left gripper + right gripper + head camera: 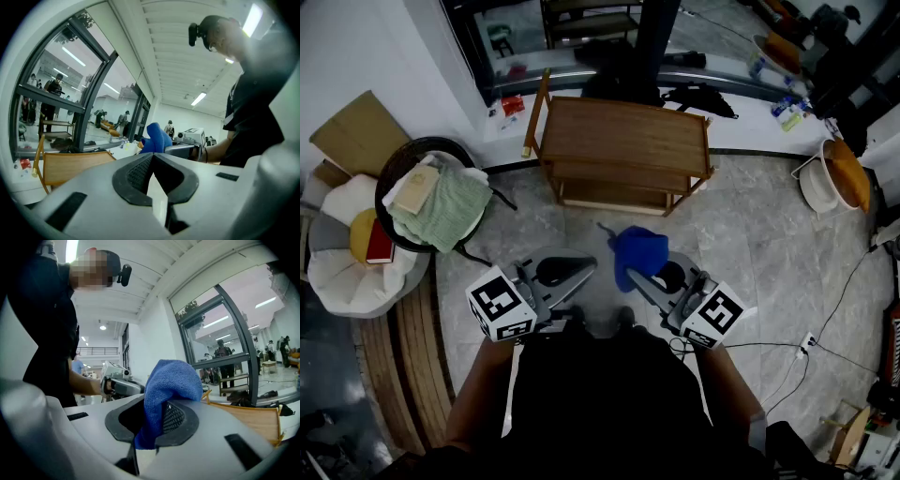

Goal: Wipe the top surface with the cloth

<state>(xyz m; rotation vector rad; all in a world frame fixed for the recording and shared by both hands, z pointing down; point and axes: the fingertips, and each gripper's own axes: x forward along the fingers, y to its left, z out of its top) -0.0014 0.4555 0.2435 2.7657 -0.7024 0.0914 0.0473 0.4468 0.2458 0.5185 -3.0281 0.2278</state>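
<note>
Wiping is judged not started, as the blue cloth (639, 251) is pinched in the R gripper (649, 272), the L gripper (579, 269) is closed w/ nothing in it, and both are held well apart from the wooden table top (623, 131) (no contact yet).

The cloth (639, 251) is bright blue and fuzzy, like a soft little towel. It is all bunched up, and its bottom end is pinched between the two jaws of the right gripper (649, 274). The rest puffs up above the jaws in a round lump (a bit like a mitten). It hangs in the air over the gray floor.

The table (623, 131) is low and made of brown wood, with shelves under it. Its top is flat and bare. It stands on the floor by the wall with the windows. The cloth is well apart from the table and does not touch it.
</note>
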